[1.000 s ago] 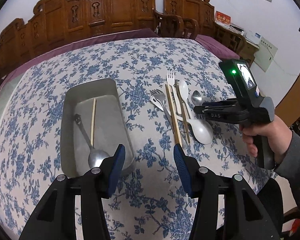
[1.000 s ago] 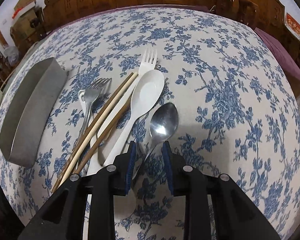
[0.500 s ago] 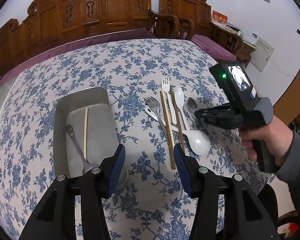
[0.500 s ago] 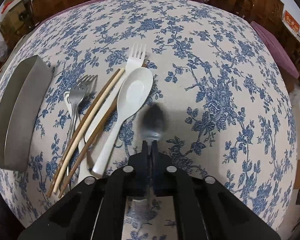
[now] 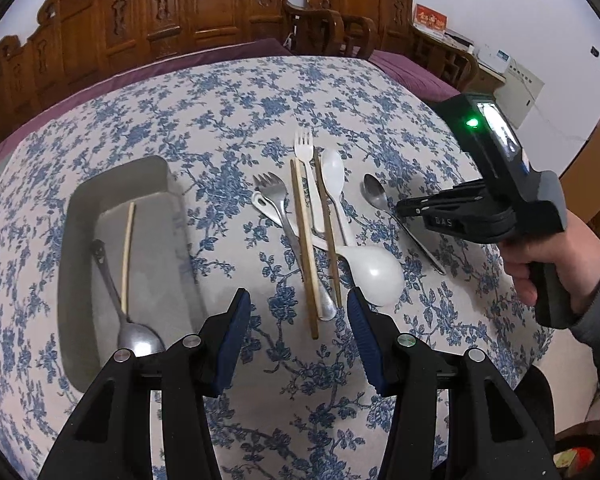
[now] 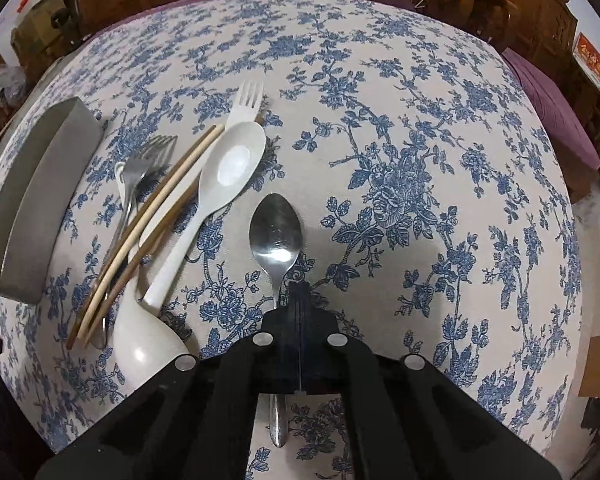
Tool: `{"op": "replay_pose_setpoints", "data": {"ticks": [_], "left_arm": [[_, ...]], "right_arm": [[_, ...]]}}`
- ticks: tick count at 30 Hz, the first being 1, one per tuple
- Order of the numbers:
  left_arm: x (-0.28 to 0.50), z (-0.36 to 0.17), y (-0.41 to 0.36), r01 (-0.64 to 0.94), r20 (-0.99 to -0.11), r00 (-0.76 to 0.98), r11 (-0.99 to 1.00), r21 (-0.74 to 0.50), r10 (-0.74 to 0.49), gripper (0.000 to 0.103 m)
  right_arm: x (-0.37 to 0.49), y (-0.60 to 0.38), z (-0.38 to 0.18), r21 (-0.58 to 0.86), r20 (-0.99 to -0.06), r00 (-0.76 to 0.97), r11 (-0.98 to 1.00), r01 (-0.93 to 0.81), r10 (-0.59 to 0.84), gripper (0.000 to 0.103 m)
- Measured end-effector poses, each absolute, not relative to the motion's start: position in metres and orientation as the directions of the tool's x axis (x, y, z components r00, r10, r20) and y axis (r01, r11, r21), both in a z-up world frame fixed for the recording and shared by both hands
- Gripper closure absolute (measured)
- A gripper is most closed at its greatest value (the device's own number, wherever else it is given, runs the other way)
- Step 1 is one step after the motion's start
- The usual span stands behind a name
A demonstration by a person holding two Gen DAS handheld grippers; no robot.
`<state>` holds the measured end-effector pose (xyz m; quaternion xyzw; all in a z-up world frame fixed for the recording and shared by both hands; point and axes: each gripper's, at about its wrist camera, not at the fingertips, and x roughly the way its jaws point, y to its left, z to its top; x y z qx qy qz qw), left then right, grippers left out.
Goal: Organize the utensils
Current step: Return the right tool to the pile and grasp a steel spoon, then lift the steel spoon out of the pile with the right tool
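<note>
Right gripper [image 6: 299, 292] clamped on metal spoon [image 6: 276, 232]; handle middle hidden by fingers, bowl seen at 12 o'clock. Utensil pile [image 6: 172, 208] lies at 10 o'clock. Left gripper [image 5: 298, 334] held wide apart, nothing gripped. Tray [image 5: 72, 248] at 10 o'clock, near end cut off.

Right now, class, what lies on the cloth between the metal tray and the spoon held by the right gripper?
In the left wrist view, between the metal tray and the held spoon lies a utensil pile: forks, chopsticks, white spoons.
</note>
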<state>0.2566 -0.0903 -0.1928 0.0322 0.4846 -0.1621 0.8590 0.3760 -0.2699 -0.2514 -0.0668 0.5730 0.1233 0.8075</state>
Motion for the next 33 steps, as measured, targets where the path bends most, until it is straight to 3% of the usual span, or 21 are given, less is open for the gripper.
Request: {"op": "replay_pose_setpoints", "data": {"ticks": [3,6,9,14,18,33], "left_arm": [[0.26,-0.196,-0.092,0.306,-0.846,0.474,0.947,-0.102,-0.245,0.055],[0.264,-0.199,-0.094,0.302,-0.848,0.471,0.948,-0.104,-0.243,0.055],[0.268,-0.2,-0.096,0.301,-0.849,0.469,0.948,-0.104,-0.242,0.055],[0.276,-0.204,-0.099,0.296,-0.856,0.464,0.951,-0.092,-0.227,0.055],[0.279,-0.207,-0.101,0.286,-0.86,0.457,0.953,-0.099,-0.226,0.055],[0.287,-0.226,-0.1,0.277,-0.883,0.401,0.951,-0.136,-0.244,0.061]], "right_arm": [[0.374,-0.267,-0.25,0.041,-0.94,0.313,0.957,-0.288,0.134,0.101],[0.375,-0.261,-0.249,0.046,-0.939,0.31,0.949,-0.312,0.148,0.075],[0.379,-0.255,-0.254,0.032,-0.947,0.291,0.943,-0.332,0.134,0.072],[0.381,-0.251,-0.257,0.011,-0.956,0.27,0.938,-0.348,0.111,0.074],[0.378,-0.248,-0.256,-0.006,-0.963,0.25,0.924,-0.381,0.097,0.097],[0.37,-0.254,-0.239,-0.018,-0.946,0.306,0.928,-0.372,0.104,0.101]]}}
